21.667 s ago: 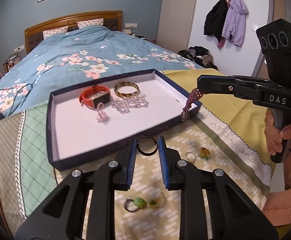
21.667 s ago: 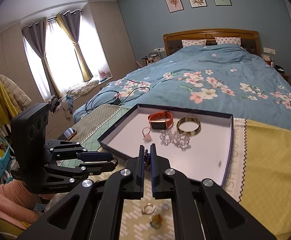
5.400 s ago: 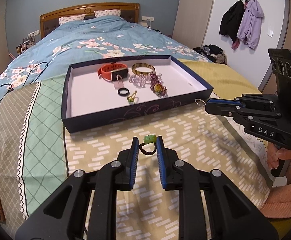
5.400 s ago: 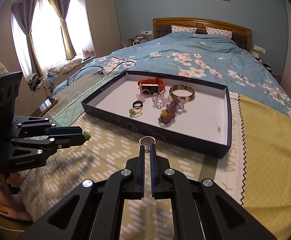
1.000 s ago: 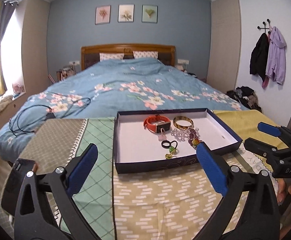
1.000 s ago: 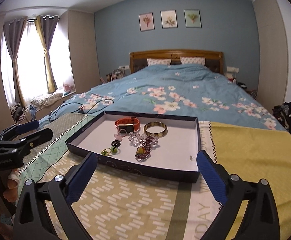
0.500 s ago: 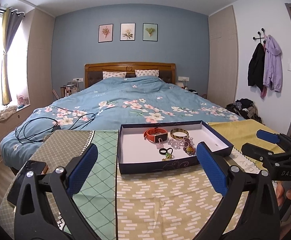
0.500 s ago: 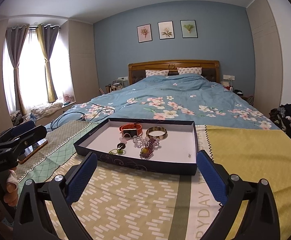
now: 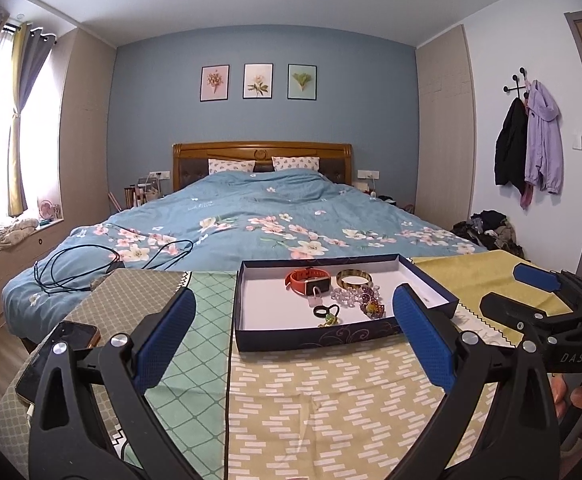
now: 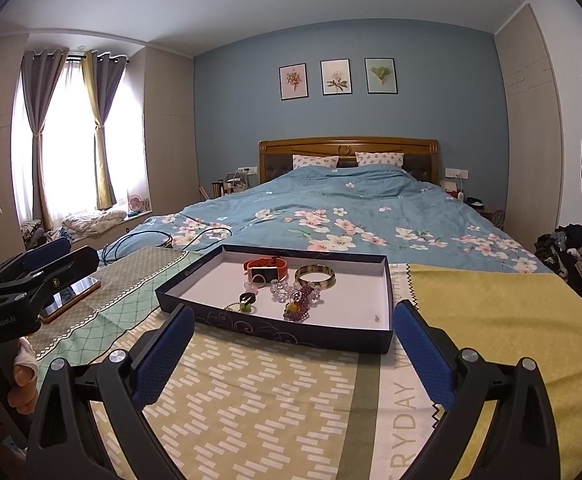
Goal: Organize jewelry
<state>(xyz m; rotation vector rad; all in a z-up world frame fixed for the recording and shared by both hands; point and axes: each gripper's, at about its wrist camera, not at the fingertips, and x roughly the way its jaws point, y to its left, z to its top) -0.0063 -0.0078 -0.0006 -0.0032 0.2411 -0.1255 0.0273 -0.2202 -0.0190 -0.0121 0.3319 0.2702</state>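
1. Two grippers are in view, both with jaws spread wide and holding nothing: the left gripper (image 9: 291, 344) and the right gripper (image 10: 291, 356) hang above the patterned cloth (image 9: 331, 400), short of the tray.
2. The navy tray (image 10: 283, 336) with its white floor lies on the cloth at the foot of the bed (image 10: 351, 208).
3. Inside it, toward the far wall, an orange watch (image 10: 266, 266) lies just beside a gold bangle (image 10: 315, 275).
4. In front of these sit a clear bead bracelet (image 10: 281, 290) and a purple bead bracelet (image 10: 301, 304), touching each other.
5. A black ring (image 10: 247, 298) and small rings with a green stone (image 10: 243, 308) lie nearer the front wall, left of the beads.
6. A phone (image 9: 57, 354) rests on the cloth, well apart from the tray on the left.
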